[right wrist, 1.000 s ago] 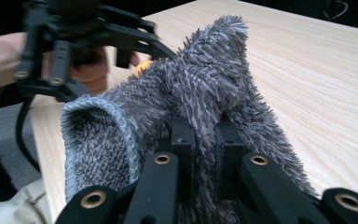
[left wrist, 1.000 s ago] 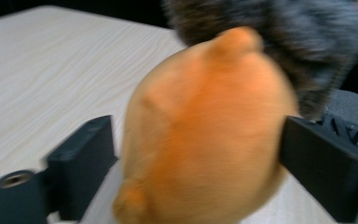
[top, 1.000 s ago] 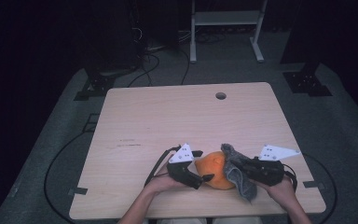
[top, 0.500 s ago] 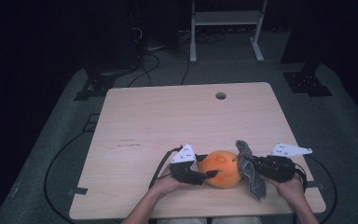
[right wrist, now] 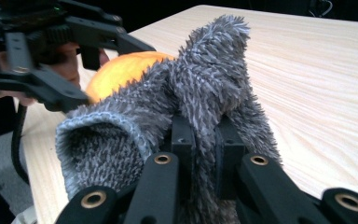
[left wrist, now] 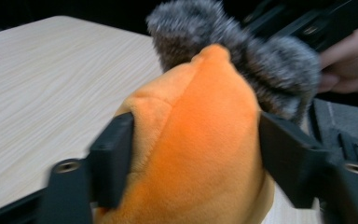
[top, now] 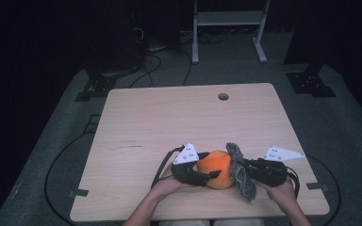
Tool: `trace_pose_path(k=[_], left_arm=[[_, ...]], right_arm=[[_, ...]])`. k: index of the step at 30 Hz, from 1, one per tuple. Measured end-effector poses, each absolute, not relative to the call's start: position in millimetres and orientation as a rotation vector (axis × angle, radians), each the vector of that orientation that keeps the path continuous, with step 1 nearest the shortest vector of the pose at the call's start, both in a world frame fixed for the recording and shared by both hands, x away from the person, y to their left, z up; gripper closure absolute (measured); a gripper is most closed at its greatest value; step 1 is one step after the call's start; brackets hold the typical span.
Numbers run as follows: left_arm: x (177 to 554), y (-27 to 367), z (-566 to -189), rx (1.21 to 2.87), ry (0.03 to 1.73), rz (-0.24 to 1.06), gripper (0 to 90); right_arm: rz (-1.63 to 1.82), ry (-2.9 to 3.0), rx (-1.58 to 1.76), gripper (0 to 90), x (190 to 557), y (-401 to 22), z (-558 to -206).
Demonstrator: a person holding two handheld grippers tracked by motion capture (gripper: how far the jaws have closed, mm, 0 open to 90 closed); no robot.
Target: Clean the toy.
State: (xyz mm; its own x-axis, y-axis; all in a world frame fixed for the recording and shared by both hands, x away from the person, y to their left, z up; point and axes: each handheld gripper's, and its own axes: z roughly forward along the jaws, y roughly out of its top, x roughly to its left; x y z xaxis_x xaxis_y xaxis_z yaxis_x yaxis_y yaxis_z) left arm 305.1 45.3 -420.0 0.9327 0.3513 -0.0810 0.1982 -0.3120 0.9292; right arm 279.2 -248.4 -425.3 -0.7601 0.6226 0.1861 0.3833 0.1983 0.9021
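On the light wooden table (top: 169, 122), near its front edge, the left gripper (top: 202, 175), whose jaws have just been opening, clasps the round orange plush toy (top: 215, 168), while the right gripper (top: 245, 168) pinches the fuzzy grey knitted sleeve (right wrist: 186, 116) just beside it.

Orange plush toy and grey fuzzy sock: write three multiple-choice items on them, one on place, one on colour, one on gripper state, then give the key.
1. Where on the table is the toy?
A. at the near edge, between the grippers
B. by the far hole
C. at the far left corner

2. What colour is the sock?
A. red
B. grey
C. green

3. How is the right gripper?
A. wide open over bare table
B. shut on the toy
C. shut on the sock

Key: 1 A, the high view shows it between the left gripper and the right; 2 B, its fuzzy pile is grey; 3 C, the jaws pinch the sock's fabric.
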Motion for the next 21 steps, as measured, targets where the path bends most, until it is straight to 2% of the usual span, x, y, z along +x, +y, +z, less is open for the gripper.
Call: trace_pose_path(k=[2,3,6,8,11,12,16,21], left_arm=[[309,51,-420,1.883,0.404,0.131,17.1],[311,53,-422,1.905,0.404,0.157,14.8],[317,52,-434,1.928,0.424,0.107,10.8],[316,48,-438,1.911,0.4,0.081,15.7],[311,45,-432,1.894,0.384,0.154,34.9],[309,44,-427,1.89,0.39,0.171,37.0],[305,47,-412,1.936,0.401,0.217,39.1],[302,47,-407,1.928,0.4,0.178,39.8]], right_arm=[[1.564,2.245,0.98,80.8,281,-252,-426],[1.575,2.244,0.995,80.8,282,-254,-427],[1.607,2.239,1.03,80.8,286,-259,-433],[1.609,2.238,1.035,80.7,287,-260,-435],[1.59,2.213,1.07,80.7,287,-267,-435],[1.584,2.199,1.073,80.8,287,-269,-434],[1.669,2.105,1.011,80.8,277,-274,-411],[1.678,2.154,0.843,80.8,269,-245,-398]])
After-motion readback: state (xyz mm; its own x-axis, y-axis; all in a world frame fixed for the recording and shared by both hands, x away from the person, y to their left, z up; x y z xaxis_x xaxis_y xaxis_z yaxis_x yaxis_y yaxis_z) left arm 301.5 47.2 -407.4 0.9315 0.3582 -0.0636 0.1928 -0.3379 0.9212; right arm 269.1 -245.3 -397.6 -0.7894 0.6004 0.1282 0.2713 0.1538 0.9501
